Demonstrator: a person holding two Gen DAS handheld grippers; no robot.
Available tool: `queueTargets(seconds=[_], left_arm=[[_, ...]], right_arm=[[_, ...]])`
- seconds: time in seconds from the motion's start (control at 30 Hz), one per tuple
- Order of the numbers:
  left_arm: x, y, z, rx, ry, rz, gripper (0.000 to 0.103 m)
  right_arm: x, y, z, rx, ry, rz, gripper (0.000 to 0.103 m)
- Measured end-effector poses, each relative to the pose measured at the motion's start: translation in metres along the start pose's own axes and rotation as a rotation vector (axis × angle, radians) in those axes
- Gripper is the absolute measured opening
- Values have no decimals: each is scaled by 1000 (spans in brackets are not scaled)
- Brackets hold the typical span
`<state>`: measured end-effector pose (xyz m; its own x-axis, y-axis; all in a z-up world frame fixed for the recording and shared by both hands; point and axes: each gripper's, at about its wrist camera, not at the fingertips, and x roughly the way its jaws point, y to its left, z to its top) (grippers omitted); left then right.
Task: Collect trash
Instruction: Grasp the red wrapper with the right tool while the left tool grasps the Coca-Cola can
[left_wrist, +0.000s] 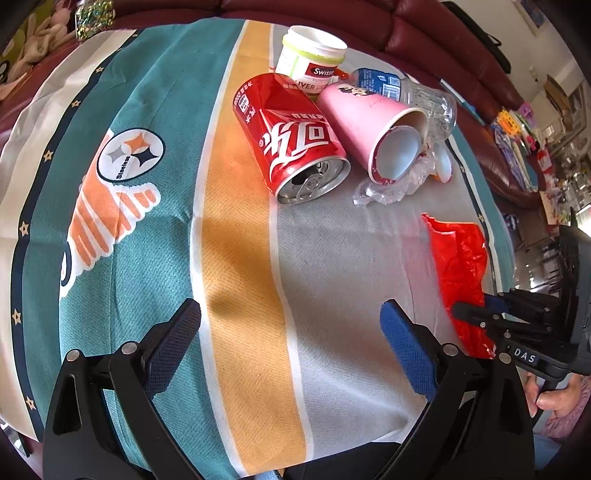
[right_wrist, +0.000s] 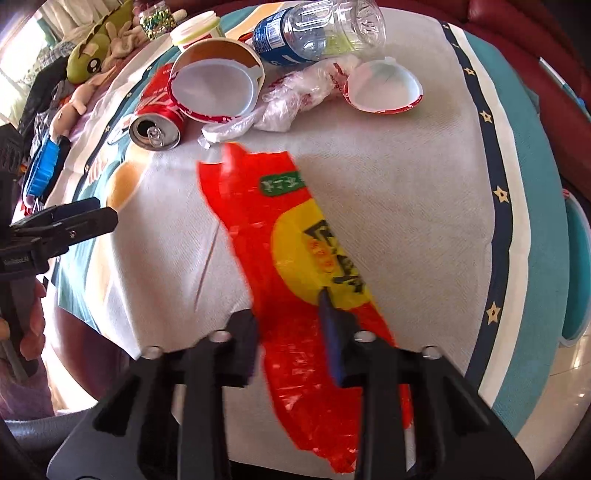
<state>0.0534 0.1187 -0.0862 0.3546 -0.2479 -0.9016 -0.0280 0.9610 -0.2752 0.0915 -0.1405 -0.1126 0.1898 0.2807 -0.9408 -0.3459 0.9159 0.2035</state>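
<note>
A red plastic wrapper (right_wrist: 295, 236) with a yellow patch lies flat on the striped cloth (left_wrist: 240, 258). It runs between the fingers of my right gripper (right_wrist: 288, 310), which is shut on its near end. The left wrist view shows that gripper (left_wrist: 476, 308) pinching the wrapper (left_wrist: 461, 258). My left gripper (left_wrist: 290, 310) is open over bare cloth with nothing between its fingers. Farther back lie a red cola can (left_wrist: 291, 136), a pink paper cup (left_wrist: 369, 122), a white jar (left_wrist: 310, 62), a clear bottle (left_wrist: 413, 92) and crumpled clear film (left_wrist: 391, 184).
A torn red-rimmed paper cup piece (right_wrist: 384, 85) lies right of the film. A maroon sofa (left_wrist: 461, 55) runs behind the table. Plush toys (right_wrist: 92, 55) and a glitter jar (right_wrist: 159, 18) sit at the far left. The cloth's edge drops off near my right gripper.
</note>
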Motion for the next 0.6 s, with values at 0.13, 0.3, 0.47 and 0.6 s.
queueTargets(seconds=[0.13, 0.3, 0.47, 0.6], left_arm=[[-1, 4, 12, -3, -20, 19, 97], [-6, 14, 40, -42, -59, 25, 97], [-8, 20, 75, -114, -96, 28, 97], [-2, 11, 97, -113, -97, 34, 96]], right_arm=[[-9, -6, 7, 74, -34, 41, 8], [-26, -12, 17, 135, -91, 78, 7], [-23, -11, 26, 168, -93, 89, 7], [-26, -17, 30, 188, -96, 103, 7]])
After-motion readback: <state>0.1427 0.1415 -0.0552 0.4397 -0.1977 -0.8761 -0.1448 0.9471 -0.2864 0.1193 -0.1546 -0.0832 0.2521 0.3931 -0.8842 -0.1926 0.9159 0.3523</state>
